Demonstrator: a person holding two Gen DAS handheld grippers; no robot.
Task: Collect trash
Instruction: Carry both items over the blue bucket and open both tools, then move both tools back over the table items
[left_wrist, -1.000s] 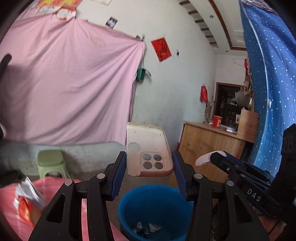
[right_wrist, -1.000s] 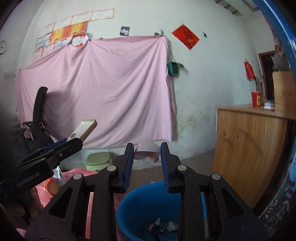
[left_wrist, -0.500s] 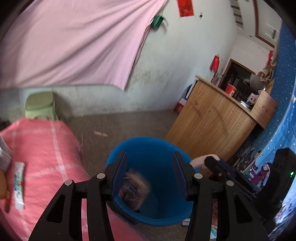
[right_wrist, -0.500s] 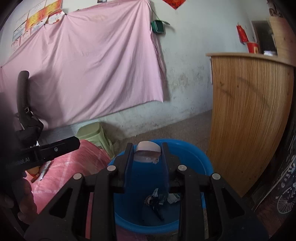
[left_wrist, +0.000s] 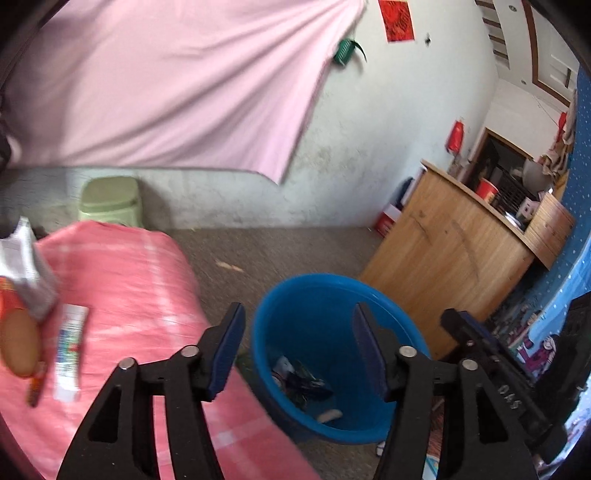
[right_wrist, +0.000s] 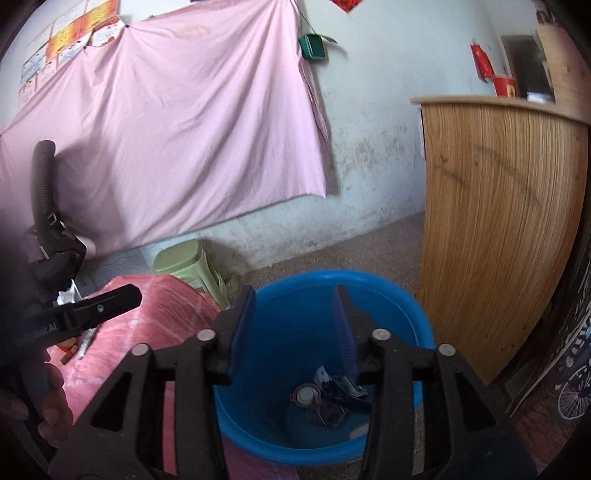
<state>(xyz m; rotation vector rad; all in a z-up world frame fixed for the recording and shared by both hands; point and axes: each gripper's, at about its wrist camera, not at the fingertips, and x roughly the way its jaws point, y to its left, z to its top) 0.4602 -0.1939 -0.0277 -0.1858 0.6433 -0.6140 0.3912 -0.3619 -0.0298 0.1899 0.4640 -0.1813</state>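
Litter is left uncollected on the pink-covered table (left_wrist: 122, 280) at left: a tube (left_wrist: 69, 349), a torn packet (left_wrist: 26, 273); jaws opening, nothing between them, the left gripper (left_wrist: 297, 350) and right gripper (right_wrist: 293, 328) are poised above the blue bin (right_wrist: 413, 314), scraps (right_wrist: 328, 397) already inside

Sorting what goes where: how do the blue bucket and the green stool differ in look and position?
The blue bucket is round and open-topped, with trash lying at its bottom; the green stool is squarish with a flat top that carries nothing. The bucket stands close, right below both grippers' fingers; the stool stands farther back, against the wall beyond the pink cloth-covered surface. Both look like plastic and stand on the floor.
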